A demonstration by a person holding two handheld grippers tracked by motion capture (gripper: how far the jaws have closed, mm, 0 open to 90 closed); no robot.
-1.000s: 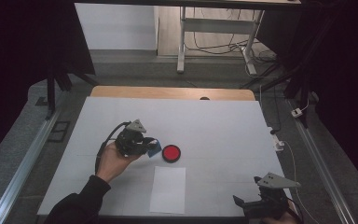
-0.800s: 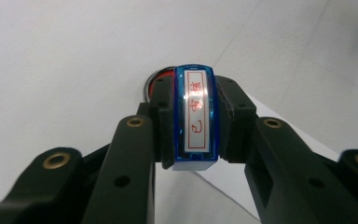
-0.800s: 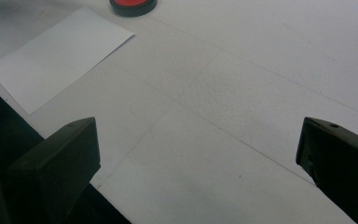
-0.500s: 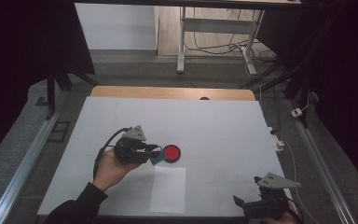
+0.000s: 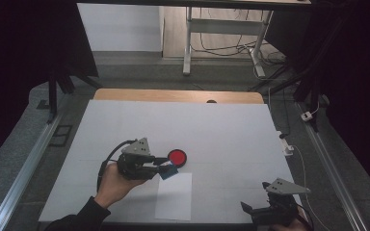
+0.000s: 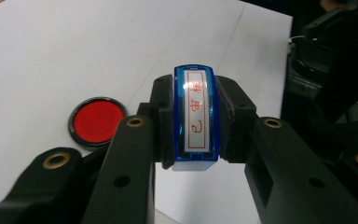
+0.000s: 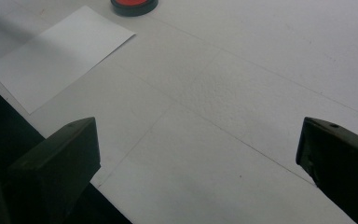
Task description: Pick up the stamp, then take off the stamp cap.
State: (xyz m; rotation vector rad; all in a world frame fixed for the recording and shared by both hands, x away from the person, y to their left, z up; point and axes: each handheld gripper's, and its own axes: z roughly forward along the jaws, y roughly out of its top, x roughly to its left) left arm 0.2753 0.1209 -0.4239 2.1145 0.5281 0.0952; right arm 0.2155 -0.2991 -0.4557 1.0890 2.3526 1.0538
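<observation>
White covering spreads over the table (image 5: 125, 125), with a sheet of paper (image 5: 174, 196) near its front edge. Above the paper's top edge, the left gripper (image 5: 166, 166) clamps a blue stamp (image 6: 195, 119) between its jaws, just beside the red ink pad (image 5: 177, 157). At the front right corner, the right gripper (image 5: 253, 210) rests with jaws wide apart, holding nothing.

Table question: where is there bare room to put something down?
The table is bare across the far half, beyond the ink pad, and on the right between the paper and the right tongs. It is crowded where the left tongs hold the stamp.
</observation>
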